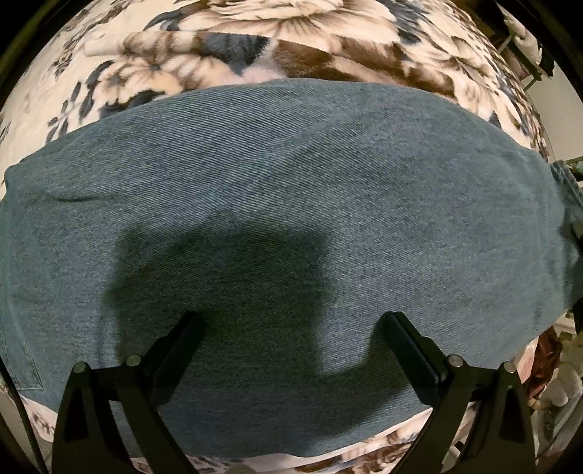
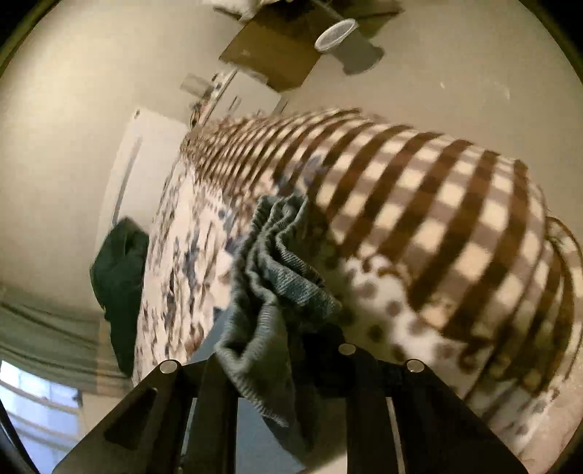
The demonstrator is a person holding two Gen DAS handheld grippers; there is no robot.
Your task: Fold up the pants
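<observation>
The blue denim pants [image 1: 291,218] lie spread flat on a floral blanket [image 1: 255,43] and fill most of the left wrist view. My left gripper [image 1: 291,321] is open, its two black fingers [image 1: 182,339] wide apart just above the denim, holding nothing. In the right wrist view my right gripper [image 2: 284,350] is shut on a bunched fold of the pants [image 2: 277,262], which is lifted off the bed and hangs crumpled between the fingers. The view is tilted and blurred.
A brown-and-cream checked blanket [image 2: 437,204] lies on the bed beside the floral one [image 2: 182,273]. A dark green cloth [image 2: 120,277] hangs at the bed's edge. A white door [image 2: 145,153], a ceiling light [image 2: 335,34] and a window [image 2: 40,397] show beyond.
</observation>
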